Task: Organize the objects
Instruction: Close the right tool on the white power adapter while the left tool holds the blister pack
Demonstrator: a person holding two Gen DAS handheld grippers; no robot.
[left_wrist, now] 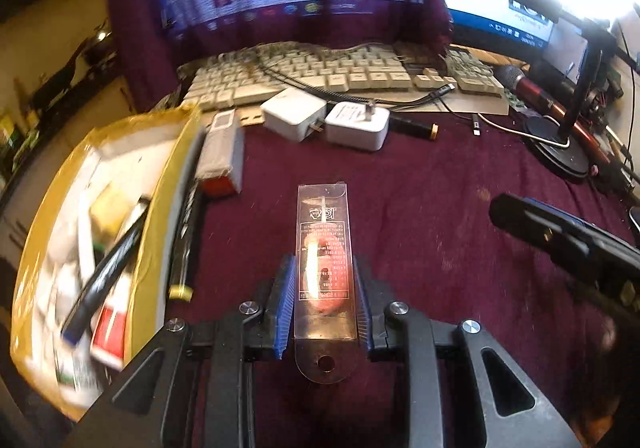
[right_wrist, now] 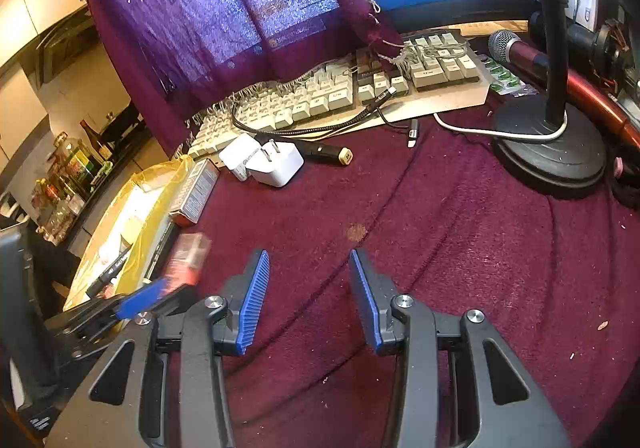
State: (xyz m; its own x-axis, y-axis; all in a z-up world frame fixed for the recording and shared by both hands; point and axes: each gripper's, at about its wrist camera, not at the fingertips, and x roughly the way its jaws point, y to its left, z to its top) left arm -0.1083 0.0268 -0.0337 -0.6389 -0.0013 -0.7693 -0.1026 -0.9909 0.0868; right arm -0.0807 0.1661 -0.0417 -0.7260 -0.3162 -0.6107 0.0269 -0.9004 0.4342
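1. Left gripper (left_wrist: 324, 288): blue ribbed pads clamped on both long edges of a clear flat plastic blister pack (left_wrist: 325, 272) with a reddish item and printed text inside. The pack's rounded hang-hole end points toward the camera. No earlier frame, so nothing on motion.
2. The pack is held above the maroon cloth (left_wrist: 420, 208) covering the desk, just right of the yellow-lined open box (left_wrist: 168, 184).
3. The box holds mixed clutter: a black marker (left_wrist: 108, 272), a red-and-white packet (left_wrist: 108, 332), pale items too blurred to tell.
4. Beside the box's right wall: a grey carton with a red end (left_wrist: 222, 160), touching or almost touching the wall.
5. Further back: two white plug-in chargers (left_wrist: 328, 120) side by side, a black stick with a yellow tip (left_wrist: 416, 128), a beige keyboard (left_wrist: 320, 76) with black cables across it.
6. Right gripper (right_wrist: 308, 300): jaws apart, nothing between them, over bare maroon cloth, well right of the box.
7. Far right: a black round stand base (right_wrist: 552, 152), and a red-bodied microphone (right_wrist: 516, 48) lying behind it.
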